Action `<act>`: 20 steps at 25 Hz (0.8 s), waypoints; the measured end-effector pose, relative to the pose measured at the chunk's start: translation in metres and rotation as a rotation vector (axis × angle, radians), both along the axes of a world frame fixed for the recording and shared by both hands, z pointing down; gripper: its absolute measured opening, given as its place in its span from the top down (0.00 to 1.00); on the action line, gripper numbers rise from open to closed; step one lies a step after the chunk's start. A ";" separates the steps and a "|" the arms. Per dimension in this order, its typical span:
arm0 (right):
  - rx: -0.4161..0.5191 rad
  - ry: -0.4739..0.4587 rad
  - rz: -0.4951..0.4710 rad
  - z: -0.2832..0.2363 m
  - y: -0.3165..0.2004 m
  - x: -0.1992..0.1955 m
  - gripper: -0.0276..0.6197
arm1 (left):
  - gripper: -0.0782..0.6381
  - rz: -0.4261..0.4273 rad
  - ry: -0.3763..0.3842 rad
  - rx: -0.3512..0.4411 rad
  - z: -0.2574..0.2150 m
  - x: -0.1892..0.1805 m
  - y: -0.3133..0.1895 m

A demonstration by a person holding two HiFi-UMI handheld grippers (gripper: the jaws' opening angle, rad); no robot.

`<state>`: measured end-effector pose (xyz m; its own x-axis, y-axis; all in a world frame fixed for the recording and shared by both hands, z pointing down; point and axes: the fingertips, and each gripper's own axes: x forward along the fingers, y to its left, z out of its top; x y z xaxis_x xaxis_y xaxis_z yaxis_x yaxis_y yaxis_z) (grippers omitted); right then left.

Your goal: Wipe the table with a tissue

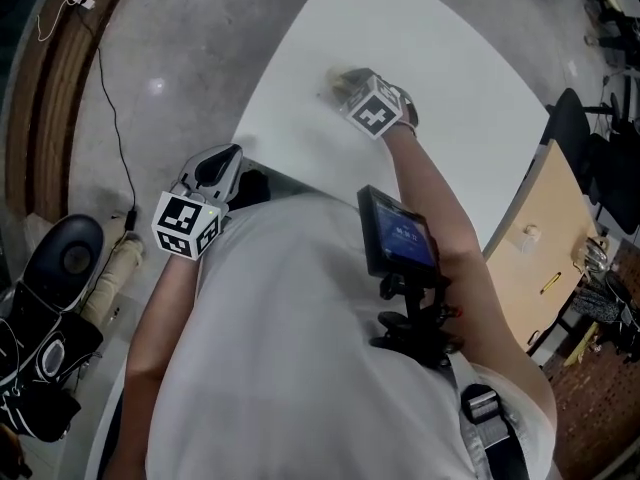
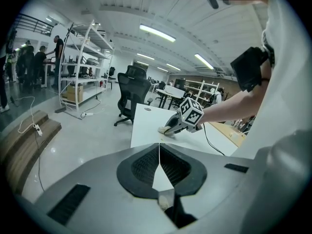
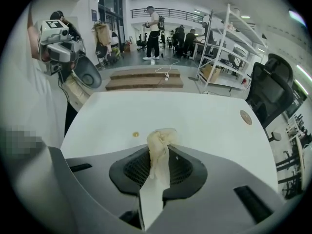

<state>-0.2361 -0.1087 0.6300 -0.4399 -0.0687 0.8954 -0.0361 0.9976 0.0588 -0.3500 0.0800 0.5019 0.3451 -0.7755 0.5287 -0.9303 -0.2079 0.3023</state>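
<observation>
Right now I judge myself to be in the wiping step itself: my right gripper (image 1: 350, 88) is tilted steeply down over the white table (image 1: 460, 98), and its jaws are pinching the tissue (image 3: 160, 143). The pale, crumpled wad bulges out past the jaw tips at 12 o'clock in the right gripper view, with the rest of it trailing back between the pads. From the left gripper view the wad seems to rest on the tabletop, though I cannot be sure how firmly it presses.

A small yellowish spot (image 3: 136, 134) sits on the table just beside the wad, at about 10 o'clock from it. Further off, at 2 o'clock, is the round cable grommet (image 3: 245, 117), well apart from the tissue.

My left gripper (image 2: 159, 155) hangs off the table's near edge, at about 7 o'clock from the right one in the head view. Its jaws are pressed together with nothing between them, so I take it to have no part in this step.

The next move, as I see it, calls for keeping the pinch steady and dragging the wad toward 10 o'clock across that spot, pressing down enough for the paper to rub rather than skate. The tissue is thin and bunched, so too hard a push could tear it or tug it out of the jaws.
</observation>
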 end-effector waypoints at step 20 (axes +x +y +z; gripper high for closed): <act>-0.069 -0.001 -0.212 0.004 0.105 -0.017 0.86 | 0.88 0.059 0.021 0.012 0.005 0.000 -0.011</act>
